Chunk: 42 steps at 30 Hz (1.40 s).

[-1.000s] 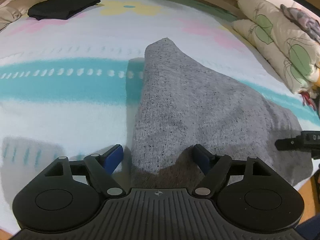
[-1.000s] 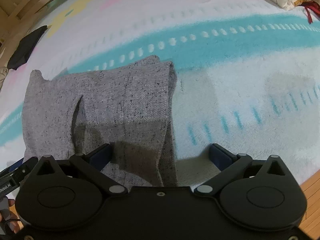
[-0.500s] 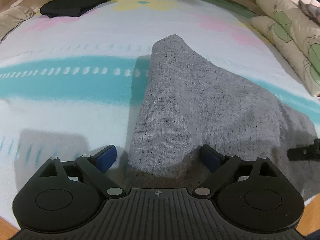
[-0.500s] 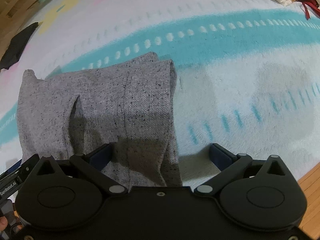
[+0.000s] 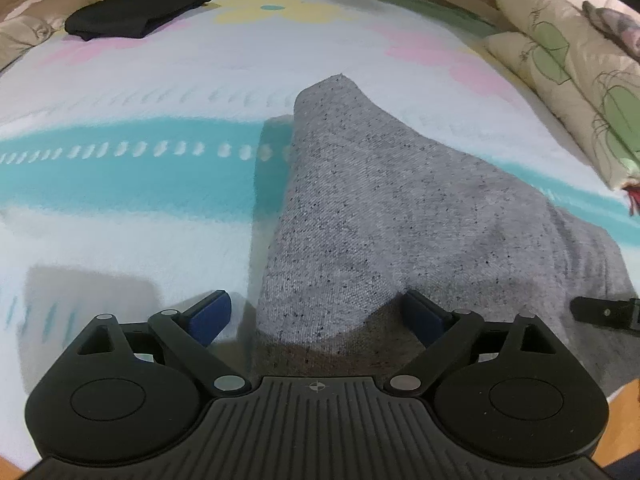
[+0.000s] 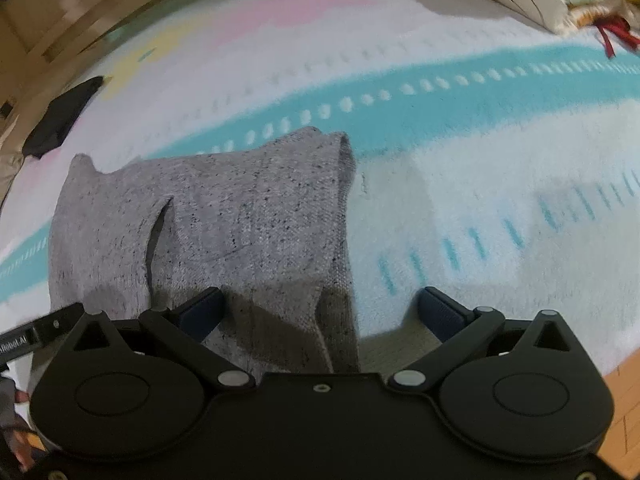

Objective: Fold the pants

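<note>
Both sets of jaws stand wide apart, gripping nothing. Left gripper: blue pads straddle the near left corner of the folded cloth without pressing it. Right gripper: pads likewise spread, one over the cloth, one over bare bedding, the near right edge of the cloth between them. Grey speckled pants: knit fabric, already folded into a compact, roughly rectangular bundle, lying flat on the bed near its front edge, across a patterned blanket with a teal stripe. Long axis judged to run side to side between the two grippers, folded edges reaching away toward the far side of the bed; one layer shows a slit-like gap in the right wrist view. Placement suggests the grippers are set at the two near corners, either releasing a completed fold or ready for another. Also present: folded black garment at far left, well apart; floral pillows at far right.
</note>
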Available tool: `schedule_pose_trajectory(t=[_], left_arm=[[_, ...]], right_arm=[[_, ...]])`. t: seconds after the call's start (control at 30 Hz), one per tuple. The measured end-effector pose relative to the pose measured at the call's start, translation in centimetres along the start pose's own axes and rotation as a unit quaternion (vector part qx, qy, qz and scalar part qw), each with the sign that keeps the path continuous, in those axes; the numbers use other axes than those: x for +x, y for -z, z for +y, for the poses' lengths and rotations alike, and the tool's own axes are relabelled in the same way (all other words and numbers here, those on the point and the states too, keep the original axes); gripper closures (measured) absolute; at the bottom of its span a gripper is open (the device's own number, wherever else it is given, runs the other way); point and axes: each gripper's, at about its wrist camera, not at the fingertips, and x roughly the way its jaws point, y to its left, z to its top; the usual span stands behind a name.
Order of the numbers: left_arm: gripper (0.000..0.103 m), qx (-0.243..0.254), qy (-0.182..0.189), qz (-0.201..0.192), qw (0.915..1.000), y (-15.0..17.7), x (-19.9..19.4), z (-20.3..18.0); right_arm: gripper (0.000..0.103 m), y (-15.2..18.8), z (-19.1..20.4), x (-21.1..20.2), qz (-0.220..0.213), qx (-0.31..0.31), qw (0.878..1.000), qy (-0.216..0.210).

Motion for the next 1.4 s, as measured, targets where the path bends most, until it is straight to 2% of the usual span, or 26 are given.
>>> schedule_pose_trajectory(t=[0.13,0.2,0.3,0.43,0.53,0.63,0.7,0.93,1.07,1.2,1.27,1.4], left_arm=[[0.014,-0.015,0.04,0.005,0.9991,-0.4,-0.4,1.5],[0.019,-0.041,0.061,0.012,0.9972,-1.1,-0.3,2.7],[0.019,-0.095,0.11,0.024,0.9891,-1.7,0.0,5.1],[0.019,-0.139,0.15,0.018,0.9787,-1.7,0.4,6.7],[0.019,-0.12,0.153,0.018,0.9808,-1.6,0.4,6.6],[0.019,-0.071,0.15,0.015,0.986,-1.7,0.5,5.4],[0.018,-0.055,0.156,0.007,0.9863,-1.6,0.7,5.1],[0.016,-0.048,0.205,-0.002,0.9777,-2.2,1.7,5.5],[0.016,-0.069,0.251,0.001,0.9654,-2.7,2.6,6.3],[0.016,-0.1,0.285,0.008,0.9533,-3.0,3.2,6.7],[0.016,-0.093,0.289,0.01,0.9527,-3.0,3.2,6.4],[0.016,-0.061,0.273,0.006,0.9601,-2.8,2.9,5.2]], right_arm=[[0.0,-1.0,-0.8,0.2,0.021,-0.017,0.999,-0.033],[0.0,-1.7,-1.5,0.1,0.038,-0.01,0.998,-0.054],[0.0,-2.3,-2.4,0.2,0.058,0.017,0.994,-0.086],[0.0,-2.9,-3.5,0.8,0.067,0.035,0.988,-0.132],[0.0,-3.3,-4.1,1.3,0.068,0.042,0.98,-0.181],[0.0,-3.2,-4.6,2.4,0.076,0.059,0.965,-0.245],[0.0,-3.1,-4.8,2.9,0.075,0.064,0.959,-0.266],[0.0,-4.1,-5.6,4.8,0.098,0.09,0.936,-0.325],[0.0,-4.6,-6.0,5.5,0.108,0.083,0.928,-0.348],[0.0,-4.5,-5.4,5.4,0.092,0.033,0.923,-0.372],[0.0,-4.3,-4.9,5.3,0.083,0.015,0.919,-0.384],[0.0,-4.5,-3.9,5.5,0.082,0.002,0.909,-0.408]])
